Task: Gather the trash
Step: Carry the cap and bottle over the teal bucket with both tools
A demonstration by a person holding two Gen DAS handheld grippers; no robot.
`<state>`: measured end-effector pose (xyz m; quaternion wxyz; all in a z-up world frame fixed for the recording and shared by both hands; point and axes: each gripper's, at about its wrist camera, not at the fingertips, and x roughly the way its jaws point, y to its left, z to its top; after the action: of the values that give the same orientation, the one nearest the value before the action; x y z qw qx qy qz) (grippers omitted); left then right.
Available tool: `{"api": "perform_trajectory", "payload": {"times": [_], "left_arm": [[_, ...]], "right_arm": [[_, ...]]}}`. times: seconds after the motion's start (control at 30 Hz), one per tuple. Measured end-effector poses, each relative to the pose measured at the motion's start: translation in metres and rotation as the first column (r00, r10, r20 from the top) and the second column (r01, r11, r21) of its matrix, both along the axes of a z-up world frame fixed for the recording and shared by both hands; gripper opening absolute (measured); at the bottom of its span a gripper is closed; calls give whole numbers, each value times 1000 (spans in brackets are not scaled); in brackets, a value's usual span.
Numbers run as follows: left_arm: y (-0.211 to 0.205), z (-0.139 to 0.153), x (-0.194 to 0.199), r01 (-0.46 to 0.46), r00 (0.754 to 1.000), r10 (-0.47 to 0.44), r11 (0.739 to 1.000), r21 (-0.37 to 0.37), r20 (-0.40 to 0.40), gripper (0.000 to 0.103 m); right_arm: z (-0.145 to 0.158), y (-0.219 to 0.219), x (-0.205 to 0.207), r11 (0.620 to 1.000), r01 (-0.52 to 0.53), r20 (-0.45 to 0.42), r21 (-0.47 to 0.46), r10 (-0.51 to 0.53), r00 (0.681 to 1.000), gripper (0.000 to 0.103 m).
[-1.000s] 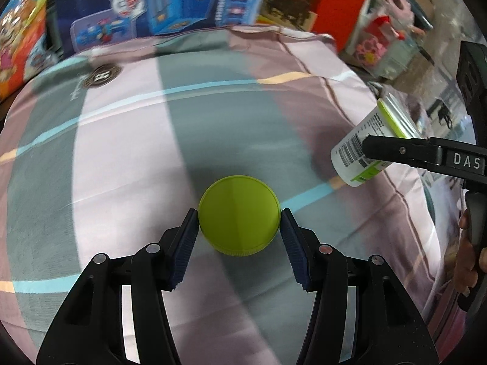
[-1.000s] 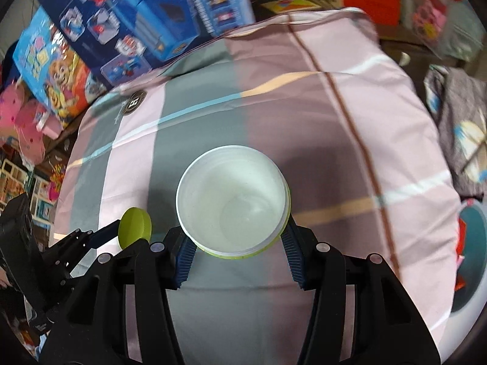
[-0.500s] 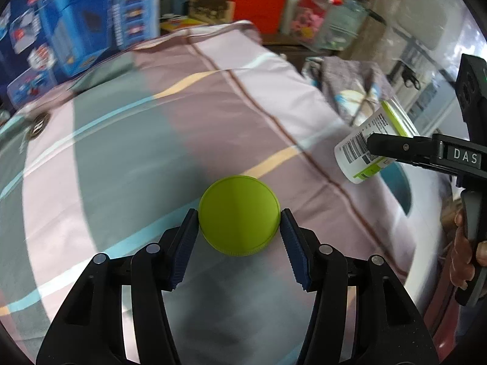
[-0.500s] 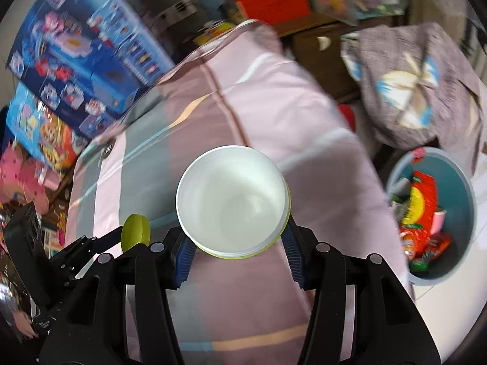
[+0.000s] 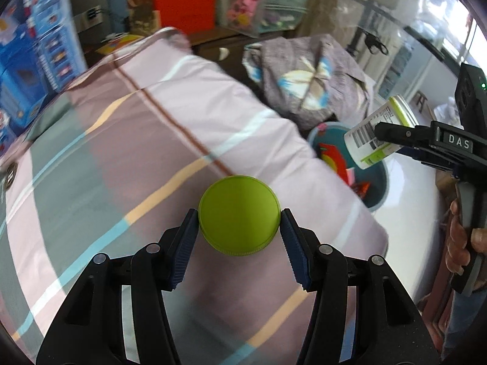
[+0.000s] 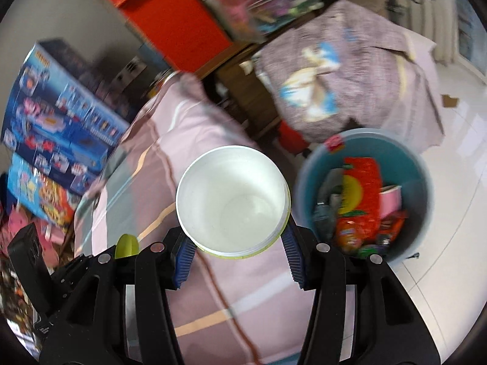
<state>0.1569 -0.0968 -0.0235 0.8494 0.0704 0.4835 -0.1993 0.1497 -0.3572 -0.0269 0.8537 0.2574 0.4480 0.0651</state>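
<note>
The surface is a bed (image 5: 170,140) under a pink and grey-green cover with cream, blue and brown stripes. Blue toy boxes (image 6: 64,127) stand along its far side, and a red cabinet (image 6: 176,24) stands behind them. A crumpled grey quilt (image 5: 316,76) lies heaped past the bed's corner. On the white tiled floor, just beside the bed, stands a blue bin (image 6: 423,179) holding red and pink wrappers.

The left claw (image 5: 239,232) is clamped on a round lime-green lid (image 5: 239,214), one blue pad pressing each side, held above the bed cover.

The right claw (image 6: 237,248) is clamped on an open white tub (image 6: 232,197) with a green base rim and a barcode label, its interior empty. The tub is held above the bed's edge, next to the bin.
</note>
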Motion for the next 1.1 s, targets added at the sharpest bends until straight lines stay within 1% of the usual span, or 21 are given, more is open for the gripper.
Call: {"api": "perform_trajectory", "payload": {"times": [0.1, 0.23, 0.43, 0.57, 0.8, 0.97, 1.03, 1.1], "left_arm": [[-29, 0, 1, 42, 999, -42, 999, 10, 0, 56], [-79, -1, 4, 121, 993, -121, 992, 21, -2, 56], [-144, -9, 11, 214, 977, -213, 976, 34, -22, 56], [-177, -20, 17, 253, 967, -251, 967, 40, -46, 56], [-220, -46, 30, 300, 950, -294, 953, 45, -108, 56], [-234, -58, 43, 303, 946, -293, 951, 54, -139, 58], [-235, -61, 48, 293, 948, -283, 954, 56, -145, 62], [-232, -62, 51, 285, 950, -274, 957, 55, -148, 63]], "right_arm": [[-5, -34, -11, 998, 62, -5, 11, -62, 998, 50], [-14, -74, -25, 991, 130, -26, 17, -130, 991, 50], [-21, -113, -36, 982, 187, -58, 6, -186, 981, 50], [-26, -131, -38, 979, 206, -79, 4, -205, 976, 50], [-38, -146, -33, 977, 211, -127, 1, -210, 970, 50], [-44, -152, -27, 977, 214, -151, -5, -212, 965, 50], [-46, -152, -24, 977, 213, -158, -8, -212, 964, 50], [-48, -153, -21, 978, 210, -165, -9, -209, 964, 50]]}}
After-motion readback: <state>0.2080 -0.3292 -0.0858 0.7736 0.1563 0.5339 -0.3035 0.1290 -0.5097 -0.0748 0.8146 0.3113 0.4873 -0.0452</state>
